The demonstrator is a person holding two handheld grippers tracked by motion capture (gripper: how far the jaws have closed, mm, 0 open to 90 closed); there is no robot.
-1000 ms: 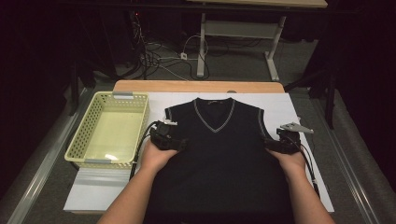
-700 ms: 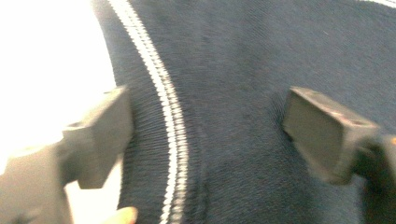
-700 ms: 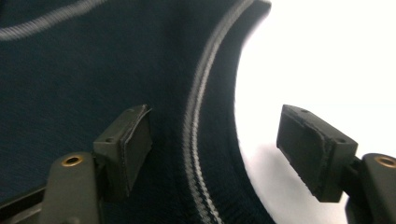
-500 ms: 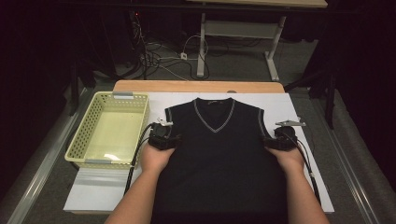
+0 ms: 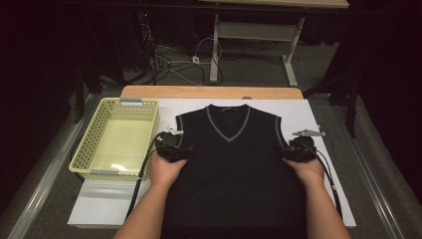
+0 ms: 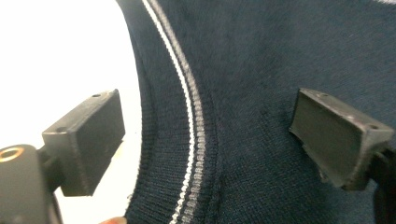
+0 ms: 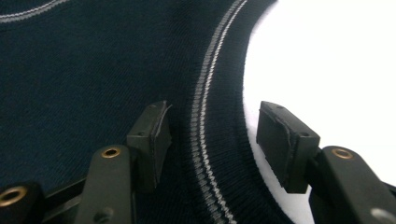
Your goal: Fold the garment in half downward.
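A dark sleeveless V-neck vest (image 5: 234,164) with grey-striped trim lies flat on the white table top (image 5: 318,114). My left gripper (image 5: 174,147) rests at the vest's left armhole. Its jaws have just been opening and stand wide apart (image 6: 205,126), straddling the ribbed armhole trim (image 6: 191,116) without pressing it. My right gripper (image 5: 297,149) sits at the right armhole. Its jaws have just been closing but remain apart (image 7: 217,135), one pad (image 7: 152,135) on the knit (image 7: 93,84) and the other pad (image 7: 285,144) over bare table, with the striped trim between them.
A pale yellow plastic basket (image 5: 87,142) stands to the left of the vest, close to my left gripper. A wooden strip (image 5: 209,92) runs along the table's far edge. Cables and table legs lie on the floor beyond.
The right gripper has turned slightly, and its grey plate has shifted a little to the left. Both hands stay at the vest's armholes.
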